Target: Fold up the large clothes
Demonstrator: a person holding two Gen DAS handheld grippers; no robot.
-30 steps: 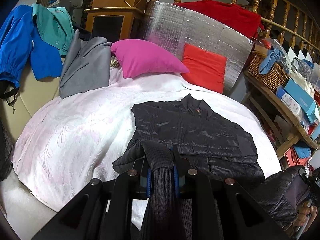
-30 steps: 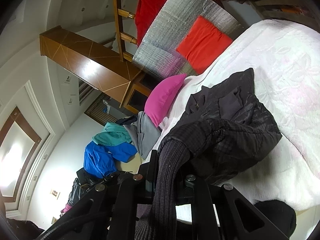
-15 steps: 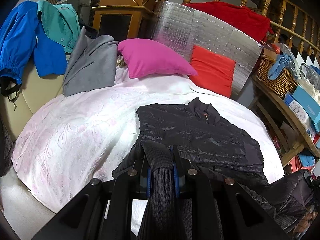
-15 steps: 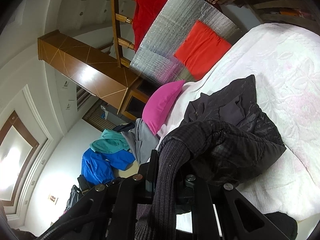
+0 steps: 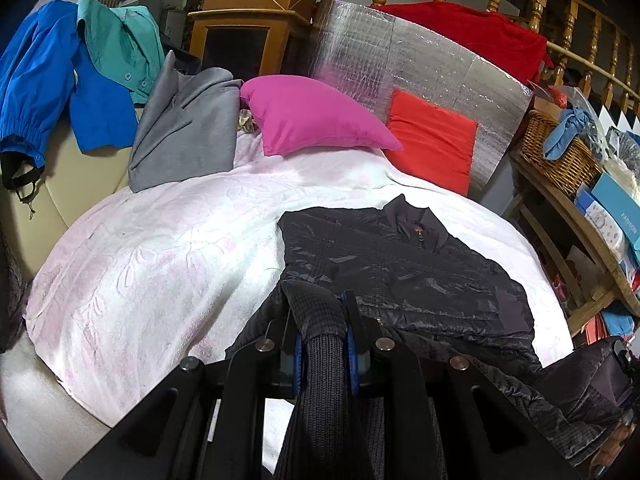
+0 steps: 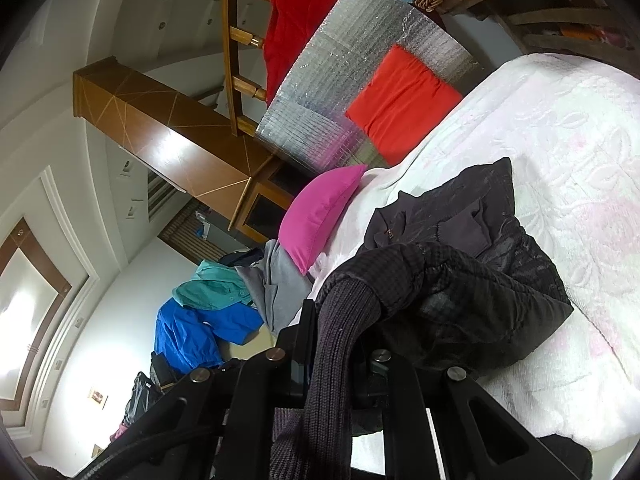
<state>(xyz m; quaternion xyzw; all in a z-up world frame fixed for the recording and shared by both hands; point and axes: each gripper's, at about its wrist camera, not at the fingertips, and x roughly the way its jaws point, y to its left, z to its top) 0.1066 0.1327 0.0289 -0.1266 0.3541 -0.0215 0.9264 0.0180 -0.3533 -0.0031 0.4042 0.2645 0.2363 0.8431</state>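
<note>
In the left wrist view, the scene is seen to have shifted slightly downward and rightward against the earlier frames, with more of the railing exposed above; the jacket's lie on the bed is unchanged. At the upper left of the frame a smooth blue jacket (image 5: 38, 80) and a teal shirt (image 5: 120, 44) are draped, with a matte grey garment (image 5: 188, 128) beside them. A plump magenta pillow (image 5: 316, 120) is set at upper centre, before a crinkled silver foil panel (image 5: 400, 52); a flat orange-red cushion (image 5: 434, 140) leans on that panel. The black quilted jacket (image 5: 400, 272), glossy and ridged, is spread at centre right on the embossed white blanket (image 5: 152, 264) of the bed. At the bottom centre the left claw (image 5: 320, 320) is clamped narrowly on a ribbed knit cuff (image 5: 324, 380). A woven wicker basket (image 5: 560, 156) is seen at the right edge.

In the right wrist view, the right claw (image 6: 340, 344) is likewise pinched on the other ribbed cuff (image 6: 336, 340), the sleeve being lifted over the jacket's body.
</note>
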